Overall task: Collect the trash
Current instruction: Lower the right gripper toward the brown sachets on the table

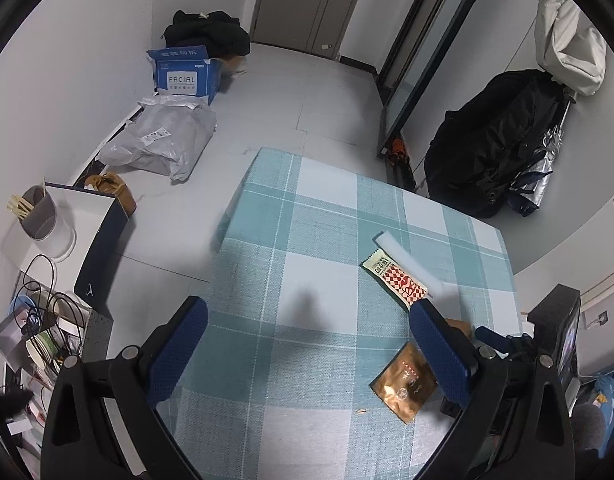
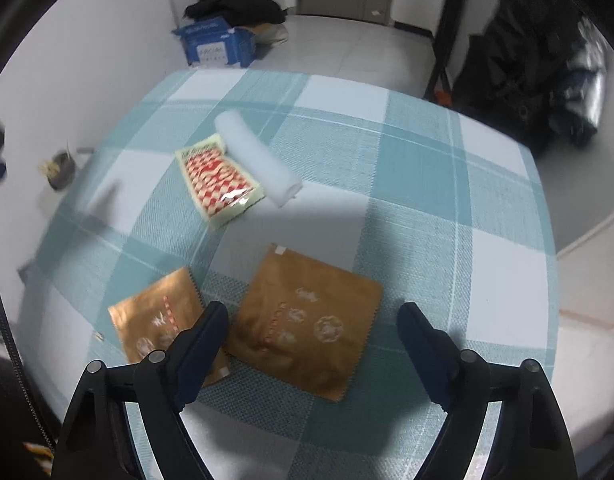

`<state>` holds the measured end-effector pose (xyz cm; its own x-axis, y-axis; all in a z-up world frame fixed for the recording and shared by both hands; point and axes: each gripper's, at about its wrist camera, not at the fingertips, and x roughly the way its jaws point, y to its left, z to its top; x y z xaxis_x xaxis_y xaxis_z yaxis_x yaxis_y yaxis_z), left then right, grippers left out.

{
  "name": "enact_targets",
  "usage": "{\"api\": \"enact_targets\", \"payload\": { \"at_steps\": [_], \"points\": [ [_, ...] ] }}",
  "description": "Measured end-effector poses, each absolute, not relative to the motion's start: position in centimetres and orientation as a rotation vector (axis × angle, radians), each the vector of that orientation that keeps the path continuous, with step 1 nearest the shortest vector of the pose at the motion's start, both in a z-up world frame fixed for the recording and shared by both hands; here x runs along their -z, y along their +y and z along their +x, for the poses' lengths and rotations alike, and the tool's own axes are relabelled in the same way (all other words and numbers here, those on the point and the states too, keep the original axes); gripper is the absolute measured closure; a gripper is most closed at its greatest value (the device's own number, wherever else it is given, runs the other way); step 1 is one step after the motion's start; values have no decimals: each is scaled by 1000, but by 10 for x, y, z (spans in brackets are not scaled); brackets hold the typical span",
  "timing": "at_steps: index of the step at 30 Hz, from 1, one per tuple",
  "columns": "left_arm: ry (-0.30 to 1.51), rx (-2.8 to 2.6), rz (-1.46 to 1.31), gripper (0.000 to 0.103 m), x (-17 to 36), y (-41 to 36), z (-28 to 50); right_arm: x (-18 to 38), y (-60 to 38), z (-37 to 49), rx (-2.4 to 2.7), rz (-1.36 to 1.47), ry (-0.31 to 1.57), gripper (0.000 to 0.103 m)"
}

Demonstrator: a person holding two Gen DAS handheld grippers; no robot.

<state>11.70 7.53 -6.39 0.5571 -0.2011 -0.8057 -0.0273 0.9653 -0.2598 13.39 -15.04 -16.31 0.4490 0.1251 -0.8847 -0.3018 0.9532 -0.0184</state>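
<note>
Hovering wide-jawed, right gripper (image 2: 313, 328) straddles a brown packet (image 2: 307, 320); left gripper (image 1: 307, 344) gapes empty

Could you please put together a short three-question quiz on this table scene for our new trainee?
1. How many brown packets lie on the checked cloth?
2. True or false: the white roll touches the red-and-white wrapper.
3. Which packet lies between the open right gripper's fingers: A the left brown packet, B the right brown packet?

Key: 1. Two. 2. True. 3. B; the fingers do not yet press on it.
</note>
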Motion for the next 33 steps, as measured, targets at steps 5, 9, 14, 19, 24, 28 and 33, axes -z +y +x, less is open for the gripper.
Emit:
{"api": "enact_targets", "payload": {
  "at_steps": [5, 9, 14, 19, 24, 28, 33],
  "points": [
    [972, 90, -255, 4, 64, 80, 116, 161, -152, 134, -271, -166, 1069, 25],
    [976, 86, -258, 4, 66, 82, 117, 159, -154, 131, -274, -168, 1065, 31],
    [972, 89, -257, 4, 65, 82, 117, 161, -151, 127, -279, -179, 1055, 32],
    [967, 90, -265, 4, 64, 82, 117, 160, -148, 124, -303, -186, 1046, 45],
    [964, 95, -264, 4, 63, 82, 115, 158, -152, 121, -321, -175, 1049, 49],
    [960, 100, -255, 4, 62, 79, 115, 158, -157, 117, -339, -151, 1051, 51],
    [960, 106, -238, 4, 63, 74, 115, 157, -158, 105, -370, -176, 1037, 52]
  ]
}}
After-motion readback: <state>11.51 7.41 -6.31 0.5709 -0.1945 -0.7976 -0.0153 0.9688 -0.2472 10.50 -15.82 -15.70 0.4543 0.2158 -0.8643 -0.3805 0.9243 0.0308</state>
